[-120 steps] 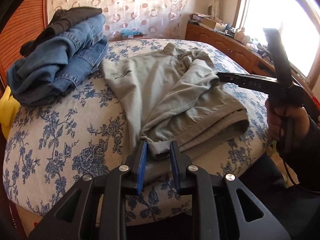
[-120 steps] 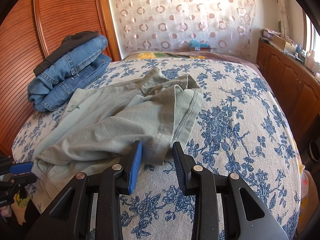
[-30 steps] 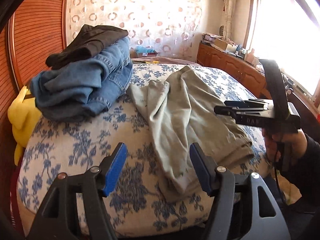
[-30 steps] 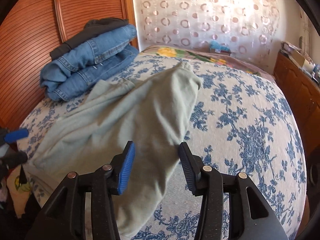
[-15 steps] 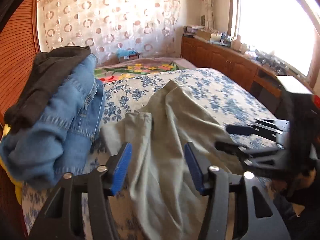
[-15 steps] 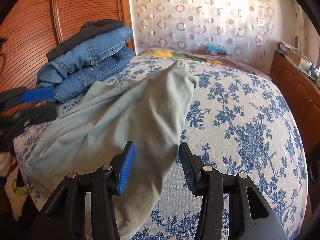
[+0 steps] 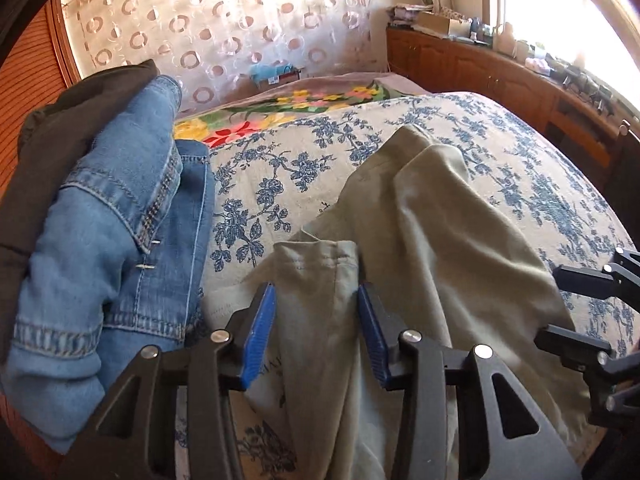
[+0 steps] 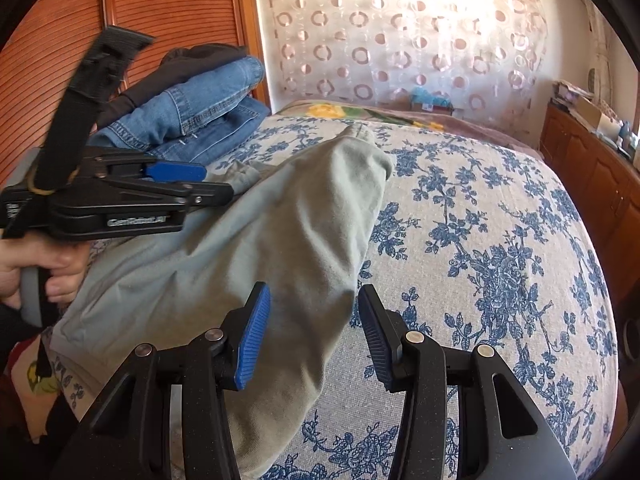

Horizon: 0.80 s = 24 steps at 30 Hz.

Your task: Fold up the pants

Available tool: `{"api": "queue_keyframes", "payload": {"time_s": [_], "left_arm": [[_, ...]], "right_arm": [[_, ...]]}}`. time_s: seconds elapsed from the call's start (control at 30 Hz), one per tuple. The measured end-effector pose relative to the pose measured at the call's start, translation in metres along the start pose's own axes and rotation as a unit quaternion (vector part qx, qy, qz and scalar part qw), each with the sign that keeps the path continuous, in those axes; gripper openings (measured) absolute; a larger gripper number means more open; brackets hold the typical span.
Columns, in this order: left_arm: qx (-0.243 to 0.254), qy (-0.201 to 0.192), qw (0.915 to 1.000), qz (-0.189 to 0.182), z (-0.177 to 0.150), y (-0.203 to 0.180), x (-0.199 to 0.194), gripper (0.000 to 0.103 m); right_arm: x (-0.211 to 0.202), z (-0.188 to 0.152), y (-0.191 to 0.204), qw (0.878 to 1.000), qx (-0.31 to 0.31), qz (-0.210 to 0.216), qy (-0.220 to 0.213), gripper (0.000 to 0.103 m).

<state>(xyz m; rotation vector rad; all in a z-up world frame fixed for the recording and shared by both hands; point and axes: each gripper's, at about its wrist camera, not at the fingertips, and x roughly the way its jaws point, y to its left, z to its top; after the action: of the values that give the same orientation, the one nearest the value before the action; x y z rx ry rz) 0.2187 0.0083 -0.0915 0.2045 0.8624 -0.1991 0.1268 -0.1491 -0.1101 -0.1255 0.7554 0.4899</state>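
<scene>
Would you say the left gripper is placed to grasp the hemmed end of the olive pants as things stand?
Probably yes: the left gripper already straddles the hemmed end of the olive pants. Its jaws have just been closing, and nothing lies between them and the cloth.

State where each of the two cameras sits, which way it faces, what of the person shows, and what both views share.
Left wrist: on the left gripper, facing down the bed over the green pants; no hand shows, only the right gripper at the edge.
Right wrist: on the right gripper, facing across the pants; the left gripper and a hand show.
Shared: pants, jeans, bed, curtain.
</scene>
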Motion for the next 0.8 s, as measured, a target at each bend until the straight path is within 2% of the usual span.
{"api": "queue_keyframes", "payload": {"time_s": [0.07, 0.2, 0.33, 0.5, 0.8], "left_arm": [[-0.002, 0.009, 0.9999, -0.005, 0.000, 0.000, 0.005, 0.040], [0.006, 0.015, 0.9999, -0.006, 0.000, -0.004, 0.012, 0.030], [0.007, 0.010, 0.9999, 0.002, 0.001, -0.004, 0.007, 0.010], [-0.019, -0.014, 0.9997, 0.011, 0.005, 0.018, -0.009, 0.009], [-0.034, -0.027, 0.9986, 0.030, 0.004, 0.046, -0.017, 0.009]], "right_arm": [[0.000, 0.000, 0.000, 1.000, 0.000, 0.000, 0.000, 0.046], [0.000, -0.001, 0.000, 1.000, -0.001, 0.001, 0.000, 0.046], [0.000, -0.001, 0.000, 1.000, -0.001, 0.001, 0.000, 0.046], [0.000, -0.001, 0.000, 1.000, -0.001, 0.001, 0.001, 0.046], [0.000, -0.001, 0.000, 1.000, -0.003, 0.001, 0.003, 0.046]]}}
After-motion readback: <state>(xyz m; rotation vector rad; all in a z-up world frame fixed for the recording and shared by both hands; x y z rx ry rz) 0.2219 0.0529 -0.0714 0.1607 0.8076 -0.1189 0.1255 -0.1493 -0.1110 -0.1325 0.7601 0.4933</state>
